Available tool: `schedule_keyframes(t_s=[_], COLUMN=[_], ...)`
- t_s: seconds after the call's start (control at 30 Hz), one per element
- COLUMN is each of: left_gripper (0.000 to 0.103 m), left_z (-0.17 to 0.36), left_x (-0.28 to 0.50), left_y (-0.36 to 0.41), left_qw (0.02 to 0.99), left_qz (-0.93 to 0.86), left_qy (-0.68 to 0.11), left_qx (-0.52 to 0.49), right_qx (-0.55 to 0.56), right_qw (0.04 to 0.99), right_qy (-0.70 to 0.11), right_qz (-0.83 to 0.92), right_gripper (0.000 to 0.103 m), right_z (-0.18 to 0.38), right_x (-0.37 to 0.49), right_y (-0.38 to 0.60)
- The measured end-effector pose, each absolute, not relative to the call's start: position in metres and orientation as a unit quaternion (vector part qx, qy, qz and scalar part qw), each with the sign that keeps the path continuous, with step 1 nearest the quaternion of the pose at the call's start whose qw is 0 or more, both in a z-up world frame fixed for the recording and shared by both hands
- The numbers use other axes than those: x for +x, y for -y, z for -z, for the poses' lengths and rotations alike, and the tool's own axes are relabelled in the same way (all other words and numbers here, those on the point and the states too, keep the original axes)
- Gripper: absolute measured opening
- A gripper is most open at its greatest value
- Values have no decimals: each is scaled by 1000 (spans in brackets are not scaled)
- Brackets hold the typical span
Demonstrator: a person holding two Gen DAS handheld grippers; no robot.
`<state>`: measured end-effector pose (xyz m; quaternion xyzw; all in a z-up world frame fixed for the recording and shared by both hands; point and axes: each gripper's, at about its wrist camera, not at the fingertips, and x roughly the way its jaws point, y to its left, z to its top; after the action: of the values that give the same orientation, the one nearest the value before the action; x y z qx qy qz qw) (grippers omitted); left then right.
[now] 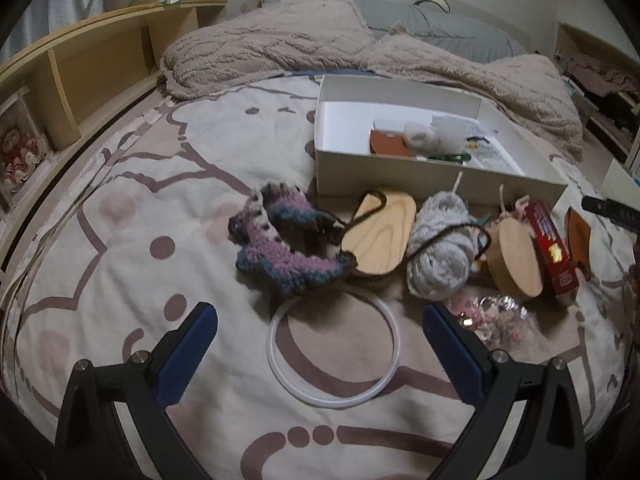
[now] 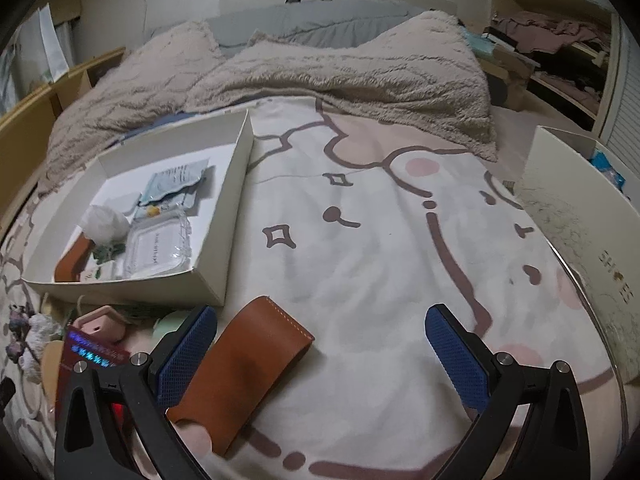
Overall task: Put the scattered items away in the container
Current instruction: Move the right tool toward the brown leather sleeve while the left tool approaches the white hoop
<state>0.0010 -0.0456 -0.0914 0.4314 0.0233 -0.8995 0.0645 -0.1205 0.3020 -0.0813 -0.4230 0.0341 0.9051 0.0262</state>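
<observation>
A white open box sits on the patterned bed cover and holds a few small items; it also shows in the right wrist view. In front of it lie a purple crochet piece, wooden pieces, a grey yarn ball, a red packet and a white ring. My left gripper is open, its jaws on either side of the ring. My right gripper is open above a brown leather sleeve, which lies by its left finger.
A fluffy beige blanket lies bunched behind the box. A wooden shelf runs along the left. A box lid stands at the bed's right edge. A clear bag of trinkets lies near the left gripper's right finger.
</observation>
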Motion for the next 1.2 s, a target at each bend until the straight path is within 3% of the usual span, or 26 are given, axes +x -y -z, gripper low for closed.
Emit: schedule_keyframes(t_s=[0.43, 1.2], left_gripper=[103, 103], left_z=[119, 134], left_x=[-3, -4], left_y=[37, 42], left_qw=[68, 92], left_qz=[881, 879], left_qy=[-6, -50], left_qx=[468, 466], right_qx=[-478, -464], right_qw=[29, -26], right_qy=[4, 18], right_qz=[-878, -885], right_gripper=[103, 103], right_z=[114, 121], right_x=[-149, -71], right_y=[-293, -301])
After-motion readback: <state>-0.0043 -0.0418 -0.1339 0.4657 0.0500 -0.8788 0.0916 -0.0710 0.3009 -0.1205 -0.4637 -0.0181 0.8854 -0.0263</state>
